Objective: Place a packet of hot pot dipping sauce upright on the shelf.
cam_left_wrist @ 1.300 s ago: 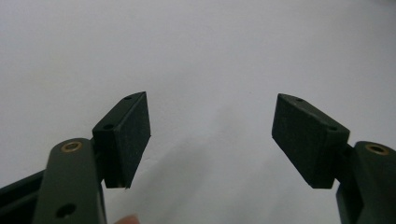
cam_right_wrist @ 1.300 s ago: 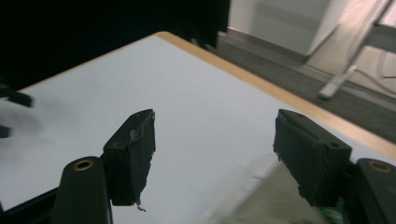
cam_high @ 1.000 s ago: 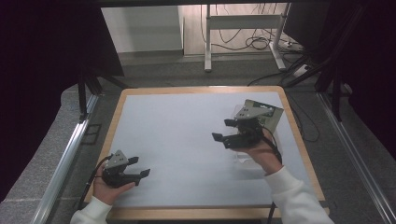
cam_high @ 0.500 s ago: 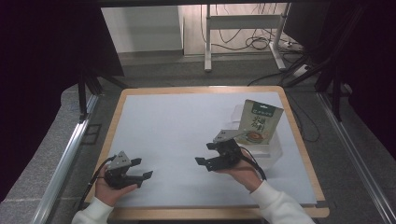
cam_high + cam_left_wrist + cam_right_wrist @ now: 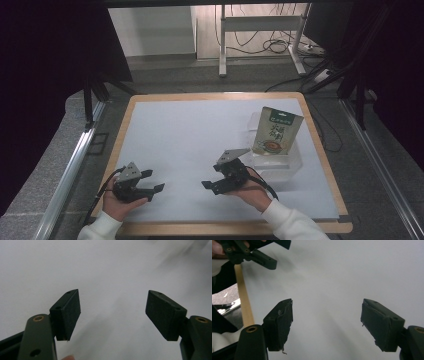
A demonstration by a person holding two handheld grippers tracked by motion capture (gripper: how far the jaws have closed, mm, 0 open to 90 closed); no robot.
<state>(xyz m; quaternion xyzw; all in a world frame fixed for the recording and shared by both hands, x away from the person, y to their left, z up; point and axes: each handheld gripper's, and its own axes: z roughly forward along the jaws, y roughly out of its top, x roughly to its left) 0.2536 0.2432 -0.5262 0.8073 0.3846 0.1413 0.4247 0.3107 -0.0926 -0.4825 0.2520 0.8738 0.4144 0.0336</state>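
At the table's right, the pouch stands upright in its clear tray; right gripper has pulled back, jaws spread and empty, left gripper likewise open — placement looks finished.

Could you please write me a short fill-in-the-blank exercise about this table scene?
1. The printed pouch stands upright in a clear plastic ____.
2. The right gripper has its jaws ____.
3. The left gripper holds ____ between its jaws.
4. The tray sits near the table's ____ edge.

Missing words: tray; open; nothing; right
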